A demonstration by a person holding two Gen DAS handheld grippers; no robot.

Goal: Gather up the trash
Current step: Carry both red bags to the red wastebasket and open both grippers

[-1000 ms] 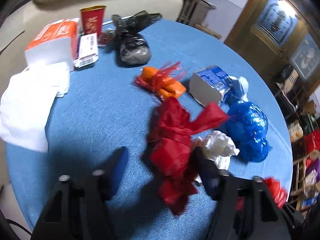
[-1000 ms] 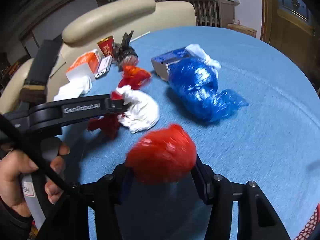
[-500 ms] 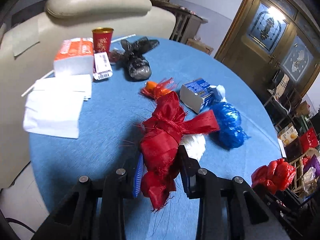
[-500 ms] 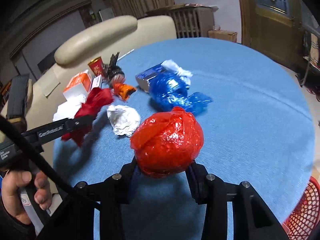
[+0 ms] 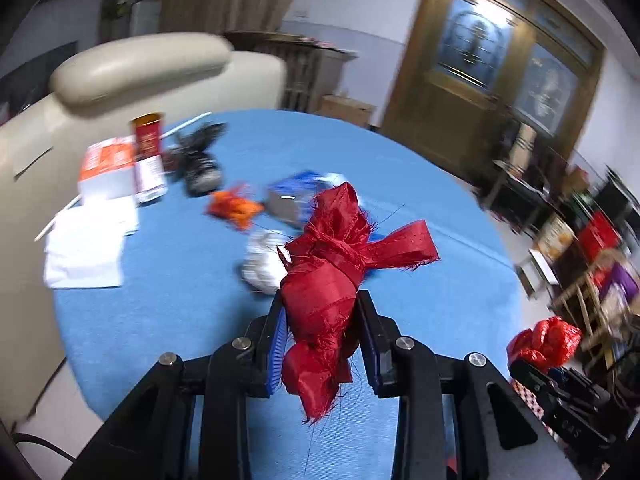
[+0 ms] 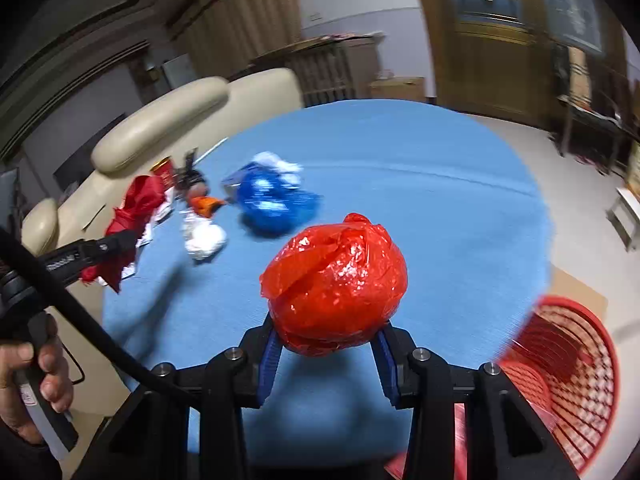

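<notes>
My left gripper [image 5: 322,344] is shut on a knotted dark red cloth bundle [image 5: 332,276], held above the round blue table [image 5: 420,200]; the bundle also shows in the right wrist view [image 6: 136,216]. My right gripper [image 6: 326,354] is shut on a shiny red plastic bag ball [image 6: 334,286], held over the table's near edge; it also shows in the left wrist view [image 5: 544,340]. On the table lie a white crumpled wad [image 6: 204,238], a blue bag [image 6: 272,204], an orange bundle [image 5: 234,206] and a black bag [image 5: 200,164].
A red mesh basket [image 6: 560,364] stands on the floor at the right below the table edge. A tissue box [image 5: 106,168], red cup [image 5: 148,138], blue carton [image 5: 292,200] and white napkins [image 5: 86,244] lie at the table's left. A cream sofa [image 5: 140,68] is behind.
My left gripper closed on the red cloth bundle and lifted it off the table. My right gripper rose and pulled back with the red bag ball; the red basket came into view.
</notes>
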